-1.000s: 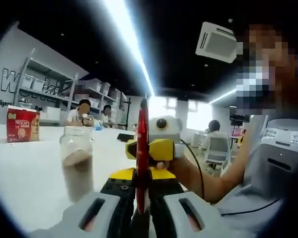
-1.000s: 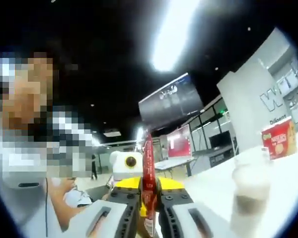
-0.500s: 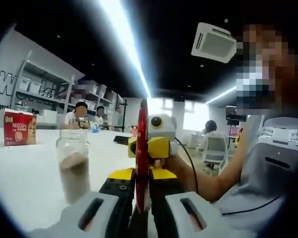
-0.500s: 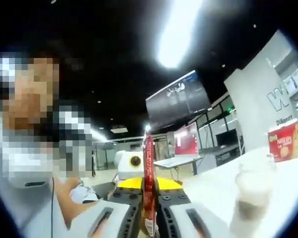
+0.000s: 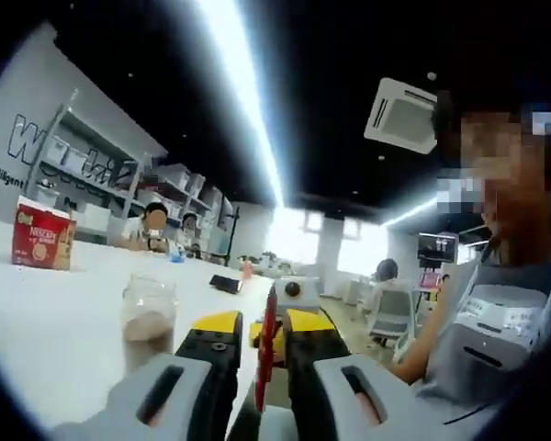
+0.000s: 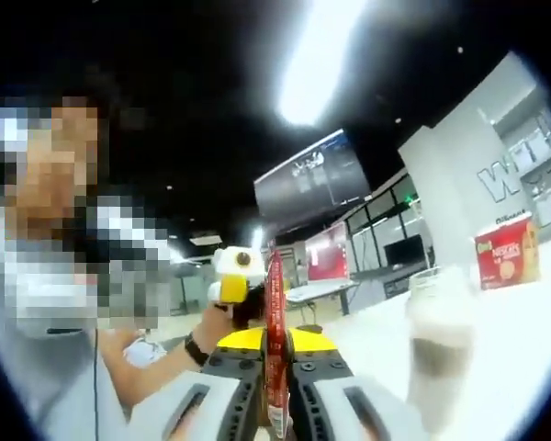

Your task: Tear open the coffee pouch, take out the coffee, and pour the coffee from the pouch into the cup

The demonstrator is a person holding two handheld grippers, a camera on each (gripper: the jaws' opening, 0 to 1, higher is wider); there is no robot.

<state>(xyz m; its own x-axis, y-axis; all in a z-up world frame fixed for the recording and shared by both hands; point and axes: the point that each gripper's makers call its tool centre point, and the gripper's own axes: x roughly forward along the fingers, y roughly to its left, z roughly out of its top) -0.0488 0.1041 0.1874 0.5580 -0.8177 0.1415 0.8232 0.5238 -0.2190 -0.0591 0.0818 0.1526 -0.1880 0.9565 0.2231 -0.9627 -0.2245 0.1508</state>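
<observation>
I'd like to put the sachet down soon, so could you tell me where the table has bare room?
The white table lies bare between the Nescafé box and the glass jar, and in front of the jar. It is crowded by the grippers, where the red coffee sachet is held.

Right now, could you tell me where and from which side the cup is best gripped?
Grip the cup across its straight side wall, about mid-height, coming in level from the side. It stands upright on the table, is already part filled, and its mouth is open, so a side grip probably keeps it level and the mouth free for pouring.
</observation>
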